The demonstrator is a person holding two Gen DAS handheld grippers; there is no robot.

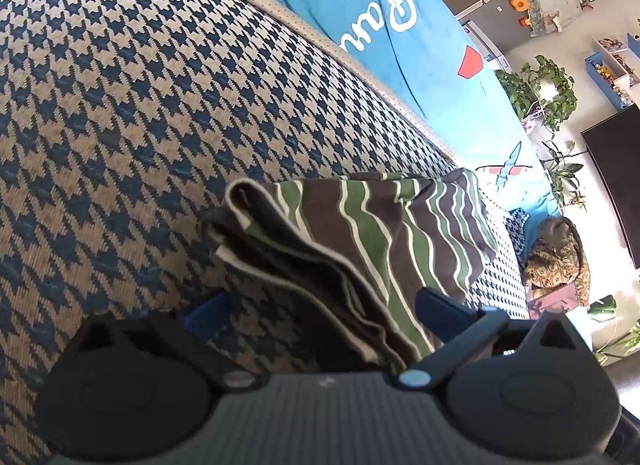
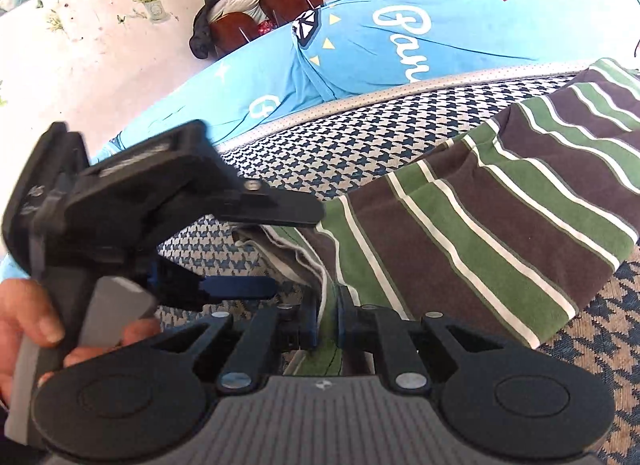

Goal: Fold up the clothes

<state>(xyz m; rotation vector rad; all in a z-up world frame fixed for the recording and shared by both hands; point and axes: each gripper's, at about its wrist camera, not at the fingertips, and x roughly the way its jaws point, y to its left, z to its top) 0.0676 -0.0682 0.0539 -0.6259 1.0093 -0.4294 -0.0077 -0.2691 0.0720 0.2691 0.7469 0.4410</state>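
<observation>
The brown, green and white striped knit garment lies doubled into several layers on the blue-and-tan houndstooth sofa cushion, its stacked hems facing the left gripper. It looks soft, light and limp, likely to sag and slide apart unless all the layers are pinched together near an edge.

The right gripper has its fingers pressed together on a green stripe at the garment's near edge. The left gripper has its fingers spread wide either side of the layered fold, not clamping. A hand holds that left tool just left of the garment.

Behind the garment, a bright blue printed blanket drapes the sofa back. Beyond: wooden chairs, leafy houseplants, a dark television screen.
</observation>
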